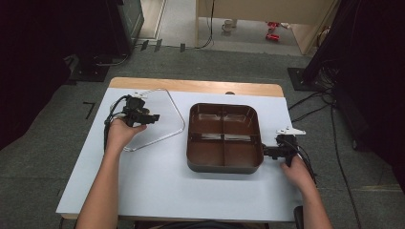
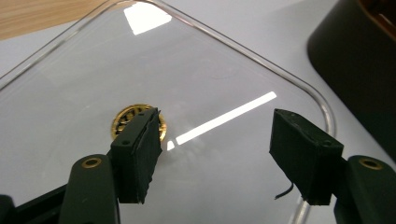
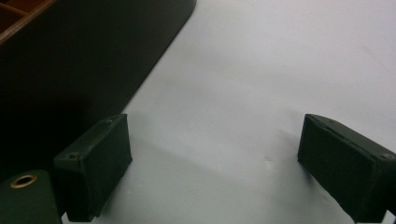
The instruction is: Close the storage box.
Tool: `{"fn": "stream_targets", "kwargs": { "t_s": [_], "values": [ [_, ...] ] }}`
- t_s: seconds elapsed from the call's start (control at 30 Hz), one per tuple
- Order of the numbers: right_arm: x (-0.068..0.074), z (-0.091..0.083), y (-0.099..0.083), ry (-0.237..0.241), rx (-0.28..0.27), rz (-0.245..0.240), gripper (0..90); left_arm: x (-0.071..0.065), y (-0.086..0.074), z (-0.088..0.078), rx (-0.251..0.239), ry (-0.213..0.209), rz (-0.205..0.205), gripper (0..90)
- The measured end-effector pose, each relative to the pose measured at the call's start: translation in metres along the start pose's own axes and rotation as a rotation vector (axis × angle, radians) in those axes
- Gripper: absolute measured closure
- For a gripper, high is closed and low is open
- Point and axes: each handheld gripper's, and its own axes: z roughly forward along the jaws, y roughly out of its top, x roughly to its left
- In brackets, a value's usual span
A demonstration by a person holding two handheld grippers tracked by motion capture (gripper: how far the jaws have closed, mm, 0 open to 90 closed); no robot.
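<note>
Hovering left tool (image 2: 215, 154) over lid (image 2: 187, 84), jaws apart

Lab-type recording space: grey carpet floor (image 1: 43, 157), black curtains (image 1: 28, 57) left and right, cables (image 1: 329, 109) trailing on the right, white-covered table (image 1: 153, 186) in the centre.

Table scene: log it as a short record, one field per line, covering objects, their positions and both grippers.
surface: white table top on a wooden table
tray: brown, four compartments, all look empty, right of centre
lid: clear, flat on the table, left of the tray, apart from it
lid detail: small gold round mark
left gripper: open, over the lid
right gripper: open, beside the tray's right edge, holding nothing
</note>
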Motion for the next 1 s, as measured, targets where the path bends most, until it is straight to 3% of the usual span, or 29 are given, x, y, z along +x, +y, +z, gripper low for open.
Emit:
{"fn": "stream_targets", "kwargs": {
  "t_s": [0.2,0.43,0.57,0.8,0.87,1.0],
  "values": [
    [0.0,0.0,0.0,0.0,0.0,0.0,9.1,0.013,0.001,0.005,-0.027,0.026,-0.029,35.8],
    [0.0,0.0,0.0,0.0,0.0,0.0,9.1,0.024,-0.003,0.018,-0.008,0.061,-0.052,36.2],
    [0.0,0.0,0.0,0.0,0.0,0.0,9.1,0.027,-0.008,0.03,0.027,0.059,-0.069,41.0],
    [0.0,0.0,0.0,0.0,0.0,0.0,9.1,0.028,-0.012,0.033,-0.002,0.085,-0.078,58.3],
    [0.0,0.0,0.0,0.0,0.0,0.0,9.1,0.03,-0.012,0.032,-0.002,0.072,-0.091,58.9],
    [0.0,0.0,0.0,0.0,0.0,0.0,9.1,0.028,-0.011,0.031,0.005,0.086,-0.088,59.2]
  ]
}}
